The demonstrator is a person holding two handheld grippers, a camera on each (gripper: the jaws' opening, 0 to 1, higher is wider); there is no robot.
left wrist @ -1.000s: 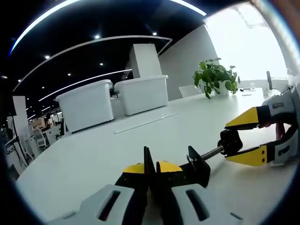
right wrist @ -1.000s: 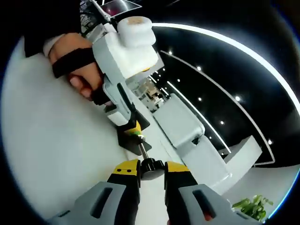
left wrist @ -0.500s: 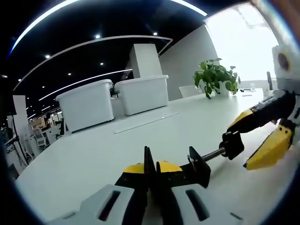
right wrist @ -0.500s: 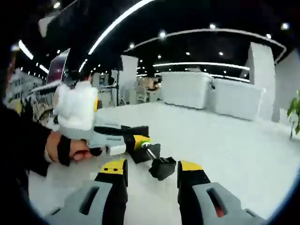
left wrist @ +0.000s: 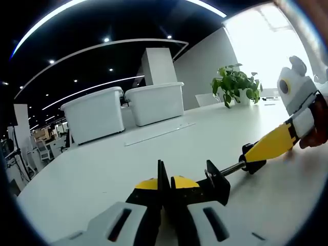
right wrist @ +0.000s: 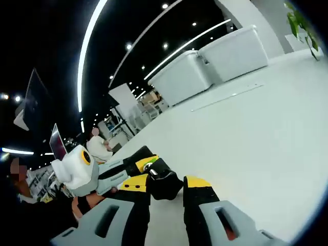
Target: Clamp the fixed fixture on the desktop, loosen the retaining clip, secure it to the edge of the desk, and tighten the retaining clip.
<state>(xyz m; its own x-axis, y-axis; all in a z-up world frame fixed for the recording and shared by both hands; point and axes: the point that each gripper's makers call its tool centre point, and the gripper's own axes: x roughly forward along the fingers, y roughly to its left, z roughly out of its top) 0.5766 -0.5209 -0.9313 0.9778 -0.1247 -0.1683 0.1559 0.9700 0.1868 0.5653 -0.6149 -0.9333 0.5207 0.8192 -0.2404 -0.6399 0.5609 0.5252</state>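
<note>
On the white desk (left wrist: 102, 174), the left gripper (left wrist: 165, 185) pinched the black clamp fixture (left wrist: 218, 182); at its far end, the right gripper (right wrist: 166, 183) gripped the screw knob (right wrist: 165, 182).

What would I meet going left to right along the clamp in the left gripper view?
Left gripper → black clamp body → screw rod → black knob → right gripper.

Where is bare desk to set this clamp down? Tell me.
Free: the white desk between the clamp and the two white bins, and toward the plant. Crowded: around the clamp, where both tongs, left and right, meet.
</note>
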